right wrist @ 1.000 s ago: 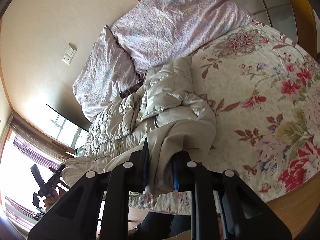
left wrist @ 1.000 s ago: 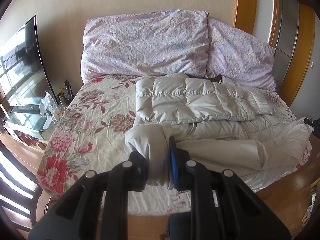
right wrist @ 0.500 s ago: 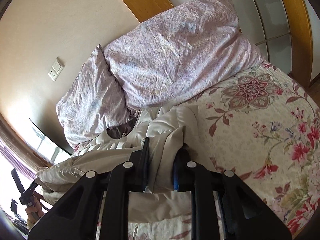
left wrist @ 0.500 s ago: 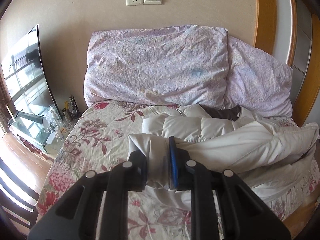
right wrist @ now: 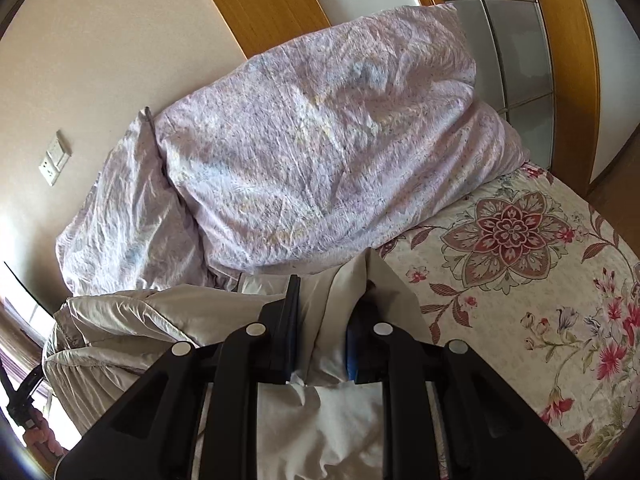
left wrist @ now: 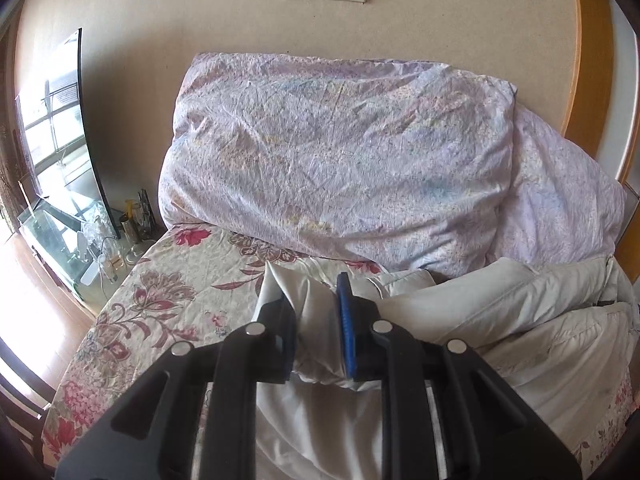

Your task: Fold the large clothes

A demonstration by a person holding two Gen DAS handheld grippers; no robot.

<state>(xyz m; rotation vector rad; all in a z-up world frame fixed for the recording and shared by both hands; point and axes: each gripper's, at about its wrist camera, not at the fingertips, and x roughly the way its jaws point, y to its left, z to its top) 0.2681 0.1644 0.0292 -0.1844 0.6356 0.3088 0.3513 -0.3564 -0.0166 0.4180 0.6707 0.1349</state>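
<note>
At the bottom centre of each view we find the left tool [left wrist: 318,322] and the right tool [right wrist: 322,326] each clamped narrow on a bunched edge of the pale padded coat [left wrist: 500,320]. The coat lies heaped across the lower frame on the floral bed [left wrist: 180,280], just short of the lilac pillows [left wrist: 340,160] above. We judge the fold-over underway, not laid flat; smoothing and further folds remain.
</note>
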